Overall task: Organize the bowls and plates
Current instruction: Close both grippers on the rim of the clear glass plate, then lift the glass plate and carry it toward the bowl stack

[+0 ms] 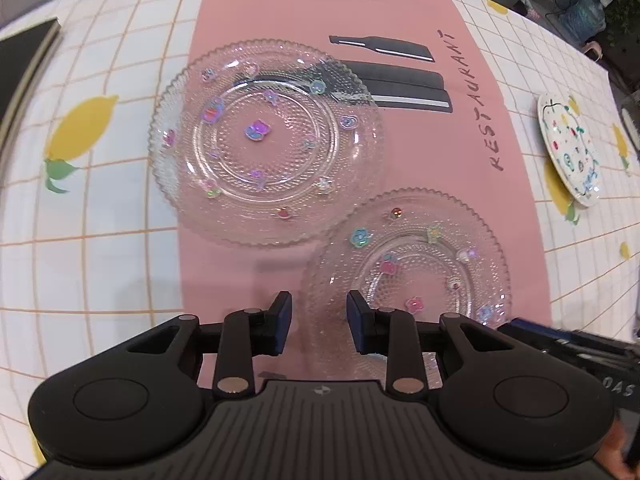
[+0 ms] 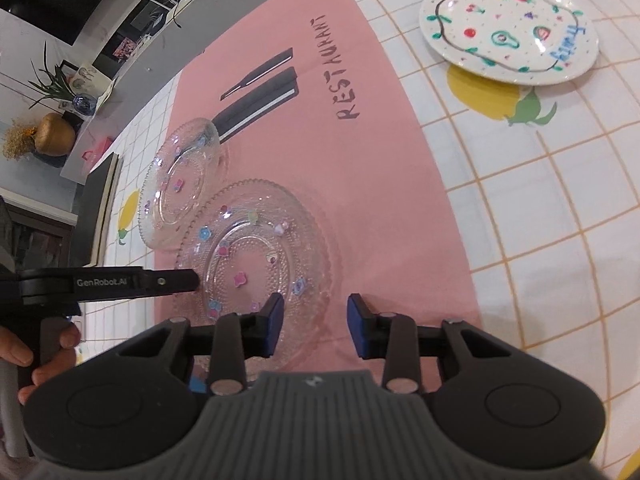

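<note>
Two clear beaded glass plates with small coloured stickers lie on a pink placemat (image 1: 400,8). The larger far plate (image 1: 264,140) also shows in the right wrist view (image 2: 180,184). The near plate (image 1: 408,276) shows there too (image 2: 256,252). My left gripper (image 1: 319,324) is open, its jaws on either side of the near plate's left rim. It appears in the right wrist view (image 2: 176,280) at that rim. My right gripper (image 2: 315,330) is open and empty over the near plate's right front edge. A white painted plate (image 2: 508,28) lies apart on the tablecloth, seen also in the left wrist view (image 1: 570,148).
The table has a white grid tablecloth with lemon prints (image 1: 80,128). A dark flat object (image 1: 24,60) lies at the table's left edge. Beyond the table are plants and a golden vase (image 2: 54,134).
</note>
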{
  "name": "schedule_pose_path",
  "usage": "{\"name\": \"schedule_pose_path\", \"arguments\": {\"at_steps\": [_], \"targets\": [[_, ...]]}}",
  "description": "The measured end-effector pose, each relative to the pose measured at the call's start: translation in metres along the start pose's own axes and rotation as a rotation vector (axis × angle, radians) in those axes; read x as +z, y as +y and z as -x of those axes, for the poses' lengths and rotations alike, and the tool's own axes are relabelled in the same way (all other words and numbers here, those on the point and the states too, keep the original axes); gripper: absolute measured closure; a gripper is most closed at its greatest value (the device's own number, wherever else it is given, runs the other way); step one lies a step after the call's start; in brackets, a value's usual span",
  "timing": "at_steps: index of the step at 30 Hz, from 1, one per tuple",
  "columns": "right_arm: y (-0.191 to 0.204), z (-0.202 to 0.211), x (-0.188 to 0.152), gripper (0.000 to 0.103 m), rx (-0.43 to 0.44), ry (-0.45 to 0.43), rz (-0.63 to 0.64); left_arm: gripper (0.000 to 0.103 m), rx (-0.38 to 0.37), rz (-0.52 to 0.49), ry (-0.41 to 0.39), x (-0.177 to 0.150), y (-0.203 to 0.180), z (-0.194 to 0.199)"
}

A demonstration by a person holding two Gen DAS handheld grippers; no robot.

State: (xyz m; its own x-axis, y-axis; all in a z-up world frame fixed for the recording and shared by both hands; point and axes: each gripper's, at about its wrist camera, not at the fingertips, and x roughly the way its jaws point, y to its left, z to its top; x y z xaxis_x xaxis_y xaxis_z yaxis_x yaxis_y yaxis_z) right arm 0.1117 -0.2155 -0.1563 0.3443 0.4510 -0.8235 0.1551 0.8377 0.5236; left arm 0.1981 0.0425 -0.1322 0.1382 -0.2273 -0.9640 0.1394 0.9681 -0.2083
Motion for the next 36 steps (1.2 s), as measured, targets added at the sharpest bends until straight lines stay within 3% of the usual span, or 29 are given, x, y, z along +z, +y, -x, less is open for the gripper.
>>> {"name": "schedule_pose_path", "arguments": {"at_steps": [3, 6, 12, 21, 28, 36], "targets": [[0.001, -0.004, -0.001, 0.075, 0.014, 0.003, -0.006, 0.069, -0.001, 0.005, 0.0, 0.003, 0.0, 0.0], [-0.001, -0.006, -0.001, 0.081, 0.032, 0.008, -0.02, 0.077, -0.024, 0.018, 0.008, 0.004, 0.0, -0.001], [-0.007, -0.007, 0.001, 0.096, 0.04, 0.023, -0.039, 0.079, -0.007, 0.039, 0.0, 0.004, -0.002, -0.001], [-0.012, 0.005, 0.003, 0.095, 0.034, 0.028, -0.042, 0.084, 0.021, 0.019, -0.014, 0.005, -0.017, 0.009], [-0.023, 0.02, 0.004, 0.094, 0.028, 0.018, -0.062, 0.087, 0.001, 0.023, -0.02, 0.003, -0.029, 0.012], [-0.047, 0.042, 0.0, 0.094, 0.009, 0.004, -0.072, 0.087, 0.004, -0.05, 0.008, -0.002, -0.064, 0.014]]}}
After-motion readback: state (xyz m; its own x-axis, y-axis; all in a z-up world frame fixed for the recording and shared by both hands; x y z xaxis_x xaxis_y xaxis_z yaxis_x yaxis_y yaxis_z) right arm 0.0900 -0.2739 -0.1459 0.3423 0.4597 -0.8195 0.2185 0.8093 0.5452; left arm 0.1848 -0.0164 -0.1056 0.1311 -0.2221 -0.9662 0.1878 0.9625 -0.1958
